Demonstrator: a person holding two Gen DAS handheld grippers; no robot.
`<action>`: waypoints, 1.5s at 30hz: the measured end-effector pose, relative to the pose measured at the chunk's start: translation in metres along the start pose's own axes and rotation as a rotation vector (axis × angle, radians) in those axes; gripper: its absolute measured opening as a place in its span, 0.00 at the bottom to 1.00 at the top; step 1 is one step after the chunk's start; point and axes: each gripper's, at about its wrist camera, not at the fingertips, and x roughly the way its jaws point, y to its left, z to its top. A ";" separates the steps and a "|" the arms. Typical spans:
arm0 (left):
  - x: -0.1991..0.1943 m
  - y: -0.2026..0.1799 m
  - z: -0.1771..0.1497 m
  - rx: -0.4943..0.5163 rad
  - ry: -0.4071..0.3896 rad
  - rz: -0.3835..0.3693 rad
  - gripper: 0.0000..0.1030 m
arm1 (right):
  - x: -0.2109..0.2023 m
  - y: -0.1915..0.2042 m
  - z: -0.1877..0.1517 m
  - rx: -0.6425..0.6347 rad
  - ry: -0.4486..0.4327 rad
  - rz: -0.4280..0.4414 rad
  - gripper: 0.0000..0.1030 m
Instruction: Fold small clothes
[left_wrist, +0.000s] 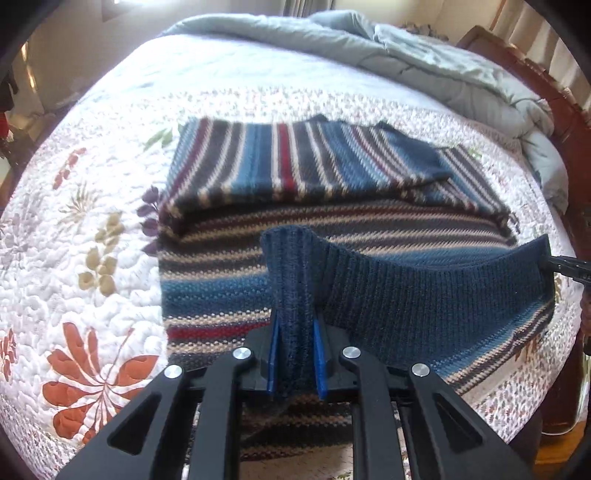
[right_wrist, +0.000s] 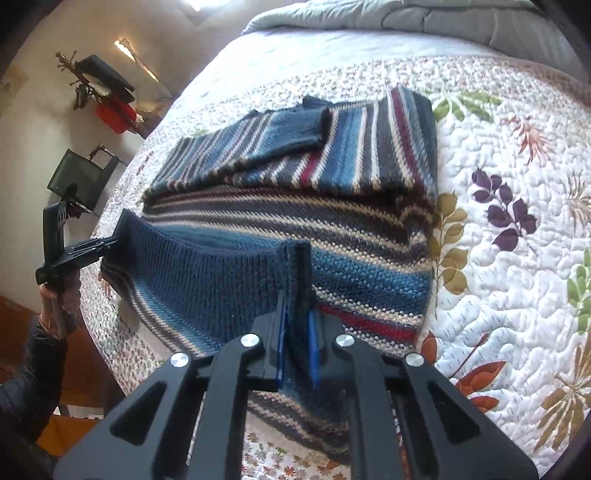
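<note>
Striped blue, grey and red knitted sweater (left_wrist: 332, 206) lies mid-frame on the floral quilted bed (left_wrist: 92, 258), sleeves folded in. Left claw (left_wrist: 295, 354) and right claw (right_wrist: 297, 343) each pinch a corner of the navy ribbed hem (left_wrist: 424, 280), lifted, likely to fold it upward.

A home bedroom: a bed with a floral quilted bedspread (left_wrist: 92, 229), a rumpled grey-blue comforter (left_wrist: 424, 62), a dark wooden bed frame (left_wrist: 517, 62) and curtains (left_wrist: 306, 7) behind.
</note>
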 end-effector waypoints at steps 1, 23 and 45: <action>-0.004 0.002 0.000 -0.004 -0.011 0.000 0.15 | -0.004 0.001 0.001 -0.001 -0.009 0.001 0.08; 0.049 0.039 0.209 -0.142 -0.188 0.125 0.11 | 0.028 -0.038 0.213 0.126 -0.182 -0.182 0.08; 0.059 0.077 0.136 -0.077 -0.041 0.291 0.45 | 0.040 -0.060 0.160 0.138 -0.072 -0.206 0.45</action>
